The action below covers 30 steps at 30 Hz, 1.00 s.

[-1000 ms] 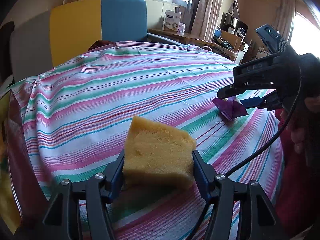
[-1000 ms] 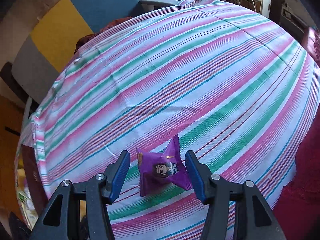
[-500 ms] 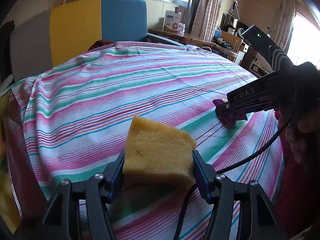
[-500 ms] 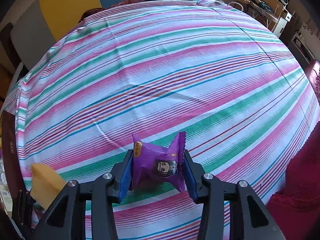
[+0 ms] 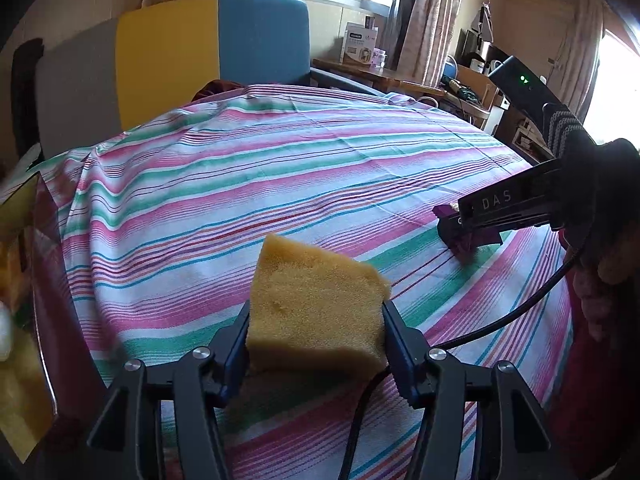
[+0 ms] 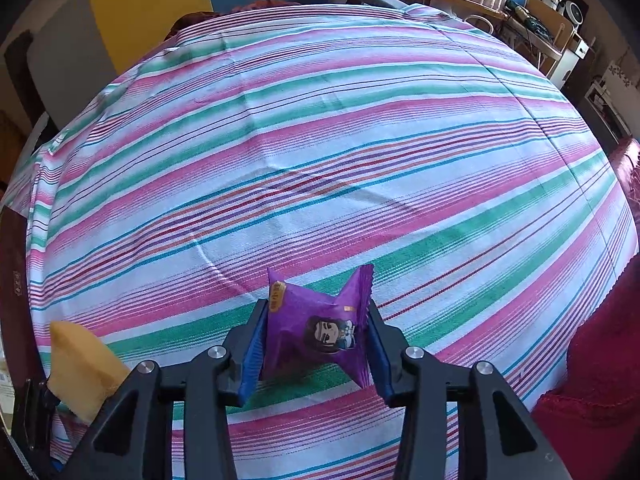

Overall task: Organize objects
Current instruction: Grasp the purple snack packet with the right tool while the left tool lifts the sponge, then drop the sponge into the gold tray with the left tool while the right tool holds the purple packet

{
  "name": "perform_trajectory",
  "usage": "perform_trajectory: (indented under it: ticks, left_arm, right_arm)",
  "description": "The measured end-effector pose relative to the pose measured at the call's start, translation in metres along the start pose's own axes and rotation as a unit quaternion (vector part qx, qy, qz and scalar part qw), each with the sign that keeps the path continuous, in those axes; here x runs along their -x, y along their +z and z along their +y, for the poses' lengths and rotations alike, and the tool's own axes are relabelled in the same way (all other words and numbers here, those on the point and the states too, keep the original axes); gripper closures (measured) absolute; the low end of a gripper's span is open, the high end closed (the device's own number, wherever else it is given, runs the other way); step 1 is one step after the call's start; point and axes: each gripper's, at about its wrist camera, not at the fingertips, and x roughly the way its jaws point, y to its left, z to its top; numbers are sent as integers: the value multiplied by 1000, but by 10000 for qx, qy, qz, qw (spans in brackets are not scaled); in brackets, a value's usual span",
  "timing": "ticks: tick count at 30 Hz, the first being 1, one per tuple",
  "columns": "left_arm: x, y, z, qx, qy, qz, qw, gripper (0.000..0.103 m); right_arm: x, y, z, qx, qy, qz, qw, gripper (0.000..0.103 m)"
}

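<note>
My left gripper [image 5: 316, 336] is shut on a yellow sponge [image 5: 316, 304] and holds it above the striped tablecloth [image 5: 248, 184] near the front edge. My right gripper [image 6: 316, 340] is shut on a purple snack packet [image 6: 320, 328] with a cartoon face, just over the cloth. In the left wrist view the right gripper [image 5: 452, 228] is at the right with the packet [image 5: 464, 246] in its tips. In the right wrist view the sponge [image 6: 80, 364] shows at the lower left.
A yellow, blue and grey chair [image 5: 180, 56] stands behind the table. A wooden side table [image 5: 372, 76] with a box and clutter is at the back right. A dark red cloth [image 6: 596, 380] lies at the right edge. A black cable [image 5: 500, 320] trails from the right gripper.
My right gripper closed on the purple packet and lifted it slightly off the cloth. My left gripper stayed shut on the sponge, nearly still.
</note>
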Motion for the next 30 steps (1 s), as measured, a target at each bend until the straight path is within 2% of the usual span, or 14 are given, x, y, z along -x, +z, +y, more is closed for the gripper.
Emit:
perform_trajectory:
  ticks: [3, 12, 18, 26, 30]
  left_arm:
    - [7, 0, 0, 46, 118, -37, 9999, 44]
    - [52, 15, -2, 151, 222, -509, 9983, 44]
    - [82, 20, 4, 316, 350, -725, 9963, 43]
    - [108, 15, 26, 603, 537, -834, 9932, 43]
    - [124, 6, 53, 984, 567, -861, 9898, 43]
  right_arm:
    - [2, -2, 2, 179, -47, -36, 9998, 58]
    - [11, -11, -9, 425, -145, -88, 9990, 58]
    - [8, -10, 2, 622, -277, -156, 9976, 58]
    - [15, -17, -3, 632, -318, -185, 9973, 57]
    - [18, -12, 5, 654, -362, -169, 9971, 57]
